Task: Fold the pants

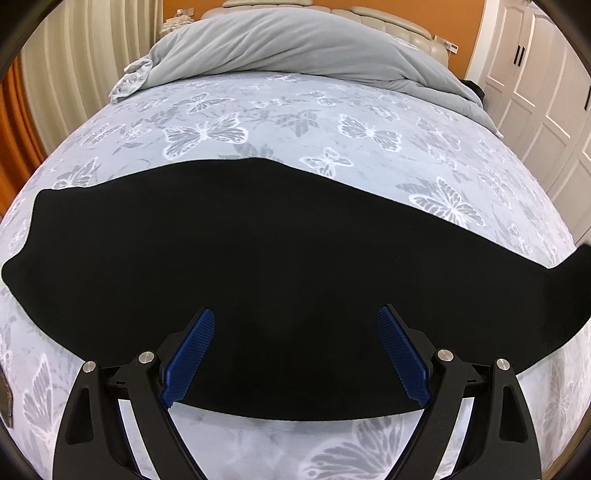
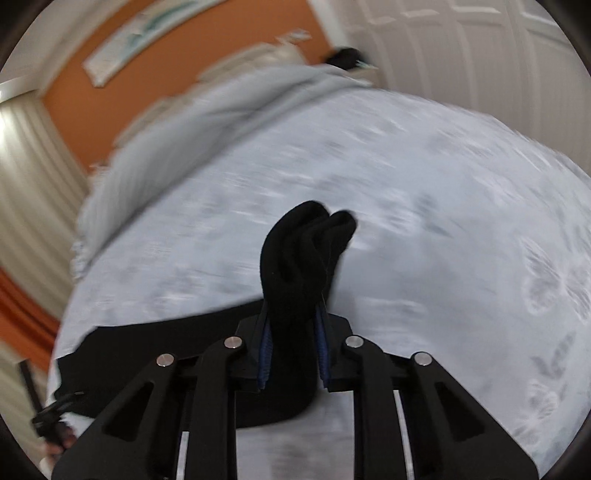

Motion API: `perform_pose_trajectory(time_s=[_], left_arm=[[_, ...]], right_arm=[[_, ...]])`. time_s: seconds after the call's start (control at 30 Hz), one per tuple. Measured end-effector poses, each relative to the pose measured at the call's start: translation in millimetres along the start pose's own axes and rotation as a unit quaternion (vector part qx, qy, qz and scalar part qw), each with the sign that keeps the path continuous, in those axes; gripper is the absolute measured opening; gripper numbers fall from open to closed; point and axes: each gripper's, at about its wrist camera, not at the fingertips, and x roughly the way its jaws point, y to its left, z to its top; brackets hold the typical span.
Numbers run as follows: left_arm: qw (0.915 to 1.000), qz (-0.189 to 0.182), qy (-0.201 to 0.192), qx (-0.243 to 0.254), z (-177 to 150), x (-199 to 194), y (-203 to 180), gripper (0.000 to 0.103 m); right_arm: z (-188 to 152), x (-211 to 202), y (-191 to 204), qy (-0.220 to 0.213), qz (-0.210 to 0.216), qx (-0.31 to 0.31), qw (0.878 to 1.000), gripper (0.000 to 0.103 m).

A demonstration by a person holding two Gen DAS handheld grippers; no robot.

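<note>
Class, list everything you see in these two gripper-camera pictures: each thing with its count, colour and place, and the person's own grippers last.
Black fabric pants: one, black, spread flat across the bed's near part; one end bunched in the right gripper.
Butterfly-print bedsheet: one, pale blue-grey, covering the bed.
Grey quilt: one, light grey, heaped at the bed's far end.
Cream headboard: one, behind the quilt.
Orange wall: behind the headboard.
White panelled wardrobe: right of the bed.
Pleated curtain: beige, left of the bed.
Left gripper: open, above the pants.
Right gripper: shut on bunched pants fabric.
</note>
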Motion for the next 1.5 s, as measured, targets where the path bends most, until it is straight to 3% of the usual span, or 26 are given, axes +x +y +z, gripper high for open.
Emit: perform_pose_trajectory(time_s=[0.27,0.47,0.87,1.17,1.3,1.37,1.43,1.5], left_arm=[[0.9997,-0.007,-0.014,-0.017,4,-17,17,0.087],[0.9988,-0.006,-0.026,-0.041,11,-31,41,0.087],[0.9974,0.015,-0.031,-0.063,10,-48,107,0.087],[0.9949,0.042,-0.017,-0.090,-5,-50,173,0.087],[0.9935,0.045,-0.018,-0.103,-7,-53,192,0.087],[0.9928,0.037,-0.011,-0.113,-6,-50,199,0.087],[0.9913,0.029,-0.004,-0.129,-5,-48,207,0.087],[0.9886,0.023,0.000,-0.149,-3,-47,218,0.087]], right_arm=[[-10,3,125,0.002,0.119,-0.071,0.990,0.019],[-36,28,198,0.038,0.164,-0.110,0.980,0.019],[-94,89,310,0.099,0.218,-0.158,0.958,0.019],[-153,146,340,0.159,0.191,-0.196,0.949,0.019],[-173,158,343,0.179,0.176,-0.220,0.942,0.024],[-175,154,344,0.175,0.183,-0.235,0.938,0.036],[-175,147,348,0.185,0.190,-0.246,0.932,0.061],[-166,123,350,0.171,0.180,-0.278,0.928,0.066]])
